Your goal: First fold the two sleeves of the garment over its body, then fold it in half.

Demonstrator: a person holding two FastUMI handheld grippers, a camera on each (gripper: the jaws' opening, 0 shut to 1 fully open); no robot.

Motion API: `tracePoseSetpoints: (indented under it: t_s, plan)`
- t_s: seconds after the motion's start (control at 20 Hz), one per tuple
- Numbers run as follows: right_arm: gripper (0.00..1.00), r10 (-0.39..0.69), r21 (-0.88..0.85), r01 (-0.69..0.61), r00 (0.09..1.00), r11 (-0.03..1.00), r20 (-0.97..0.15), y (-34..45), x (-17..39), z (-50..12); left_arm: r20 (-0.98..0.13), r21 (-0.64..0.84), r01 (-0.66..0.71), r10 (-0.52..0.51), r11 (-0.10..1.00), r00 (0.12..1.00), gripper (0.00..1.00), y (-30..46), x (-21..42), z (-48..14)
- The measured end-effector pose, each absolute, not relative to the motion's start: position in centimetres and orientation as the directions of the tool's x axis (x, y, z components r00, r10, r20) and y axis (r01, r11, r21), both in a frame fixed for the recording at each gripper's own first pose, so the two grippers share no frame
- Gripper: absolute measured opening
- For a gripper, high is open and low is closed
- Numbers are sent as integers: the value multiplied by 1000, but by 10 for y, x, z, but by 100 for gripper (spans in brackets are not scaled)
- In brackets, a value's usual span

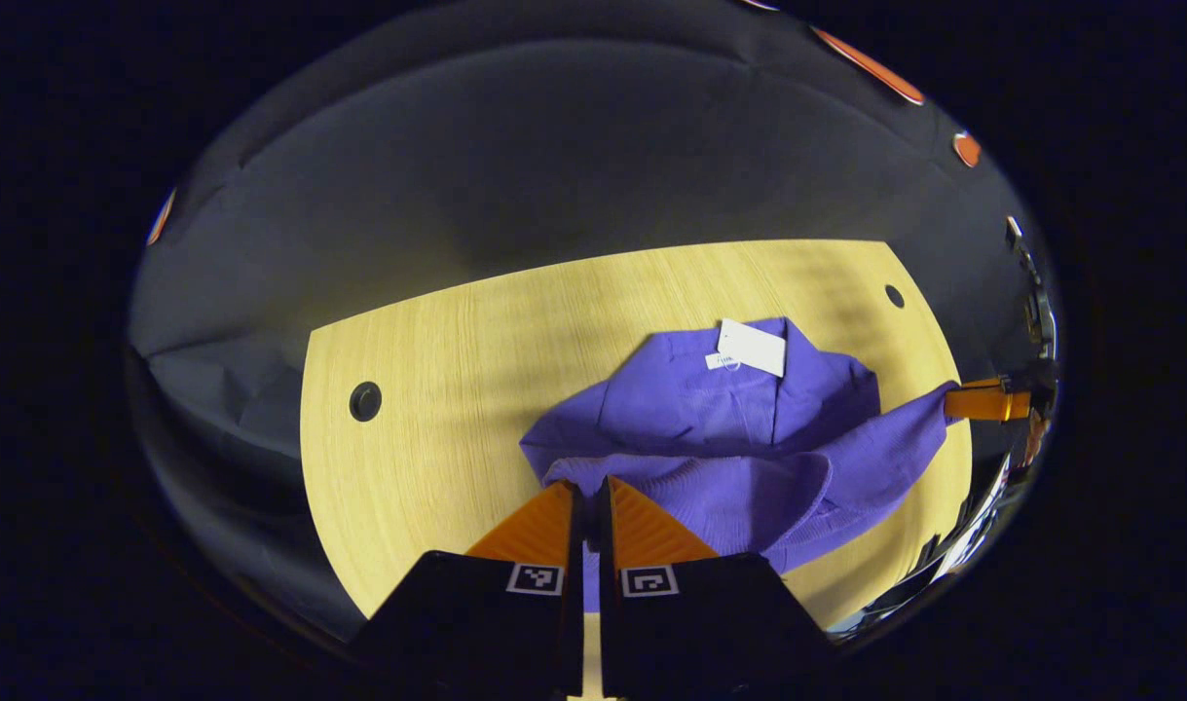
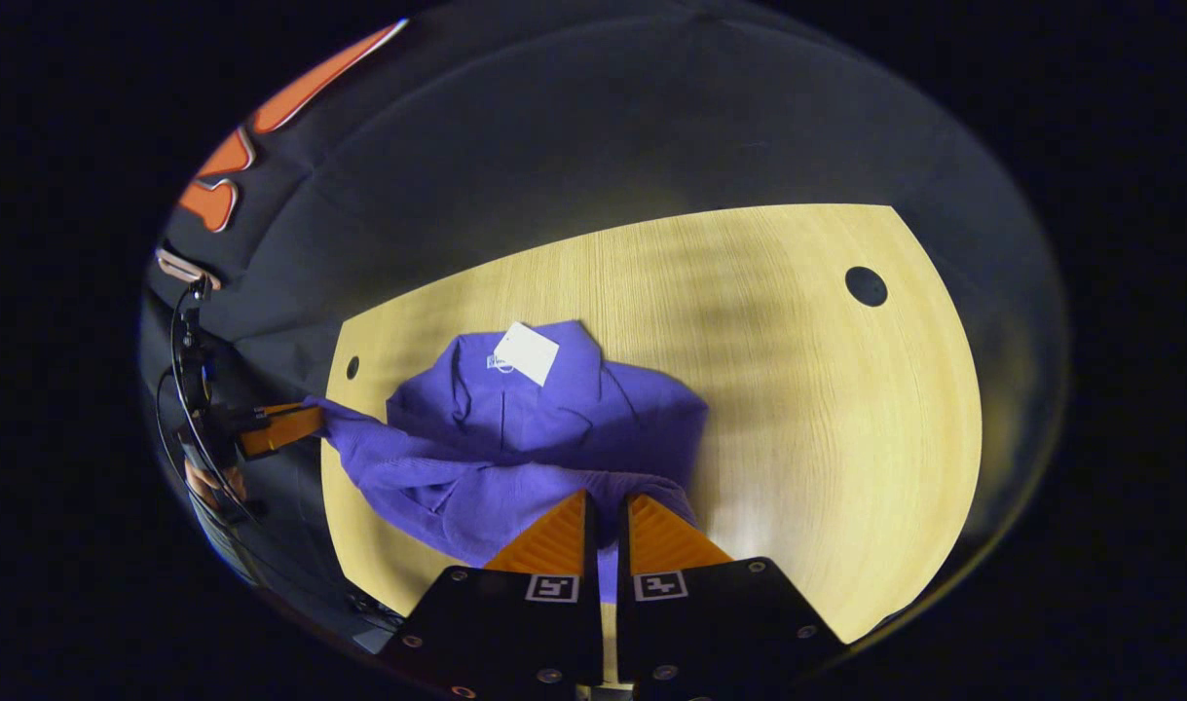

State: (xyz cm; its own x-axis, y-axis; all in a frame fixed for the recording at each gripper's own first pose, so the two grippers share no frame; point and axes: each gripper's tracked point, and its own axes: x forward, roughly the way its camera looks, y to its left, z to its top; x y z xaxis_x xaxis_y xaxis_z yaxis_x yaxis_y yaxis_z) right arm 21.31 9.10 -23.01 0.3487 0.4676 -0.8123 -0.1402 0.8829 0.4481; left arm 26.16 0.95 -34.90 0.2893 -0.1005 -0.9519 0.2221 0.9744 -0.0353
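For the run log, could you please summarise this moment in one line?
left tongs: shut on purple garment | right tongs: shut on garment | table

right tool pinches the purple garment on the table.

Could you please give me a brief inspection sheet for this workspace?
Surface: pale wooden table with round black grommet holes.
Job's things: purple knitted garment, bunched, white paper tag on top.
Clutter: nothing seen.
Grippers: left gripper and right gripper, orange fingers closed on purple fabric at the garment's near edge.
Cables: thin black cable beside the table edge.
Surroundings: black cloth wall.
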Motion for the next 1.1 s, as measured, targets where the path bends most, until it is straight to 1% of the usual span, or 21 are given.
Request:
tracePoseSetpoints:
  t_s: [0.1, 0.15, 0.25, 0.3, 0.35, 0.4, 0.55, 0.6, 0.65, 0.7, 0.75, 0.8, 0.85, 0.9, 0.95, 1.0, 1.05, 1.1]
  plan:
    - [8, 471, 486, -67, 391, 871, -791, 96, 234, -229, -936, 10, 184, -55, 983, 348, 10, 20, 277, -357]
    - [12, 469, 504, -30, 418, 863, -778, 95, 245, -227, -924, 28, 153, -33, 988, 382, 12, 26, 284, -359]
    - [17, 460, 535, 23, 479, 845, -747, 92, 266, -223, -886, 59, 90, 11, 994, 464, 18, 39, 298, -354]
    - [18, 456, 548, 45, 501, 835, -736, 86, 271, -219, -862, 91, 68, 44, 994, 505, 18, 48, 306, -349]
    - [21, 437, 542, 66, 516, 838, -737, 79, 273, -218, -840, 109, 56, 62, 992, 540, 21, 54, 311, -343]
    - [21, 423, 537, 73, 532, 840, -734, 72, 275, -216, -821, 115, 53, 64, 992, 568, 20, 55, 314, -338]
    - [21, 407, 525, 47, 573, 850, -711, 63, 270, -202, -777, 118, 37, 69, 992, 626, 20, 51, 317, -324]
    - [21, 403, 519, 33, 589, 854, -701, 62, 267, -196, -765, 104, 30, 60, 994, 642, 23, 48, 314, -319]
    - [25, 407, 516, 7, 605, 857, -684, 62, 264, -189, -746, 74, 35, 33, 997, 665, 24, 43, 311, -310]
    - [26, 407, 509, -19, 626, 860, -665, 63, 258, -180, -732, 56, 33, 19, 998, 681, 27, 42, 305, -296]
    - [32, 405, 499, -46, 649, 865, -643, 65, 253, -170, -708, 34, 39, -3, 999, 706, 34, 43, 302, -279]
    - [35, 399, 485, -69, 675, 872, -621, 65, 247, -161, -693, 23, 50, -20, 998, 720, 35, 41, 296, -267]
    - [42, 398, 472, -97, 698, 876, -596, 66, 241, -151, -667, 11, 64, -41, 998, 744, 47, 36, 289, -256]
    - [45, 388, 452, -114, 718, 885, -578, 66, 234, -143, -647, 12, 72, -47, 997, 761, 59, 34, 284, -247]
    - [42, 380, 435, -128, 734, 891, -563, 68, 228, -136, -631, 16, 77, -50, 997, 774, 71, 32, 275, -238]
    - [57, 374, 425, -135, 747, 895, -550, 70, 218, -127, -624, 17, 77, -50, 997, 780, 83, 30, 265, -230]
    - [57, 375, 425, -144, 759, 894, -532, 72, 209, -119, -617, 4, 84, -64, 996, 784, 87, 25, 255, -223]
    - [72, 375, 425, -150, 771, 893, -515, 74, 202, -112, -607, -6, 85, -72, 996, 791, 87, 22, 245, -216]
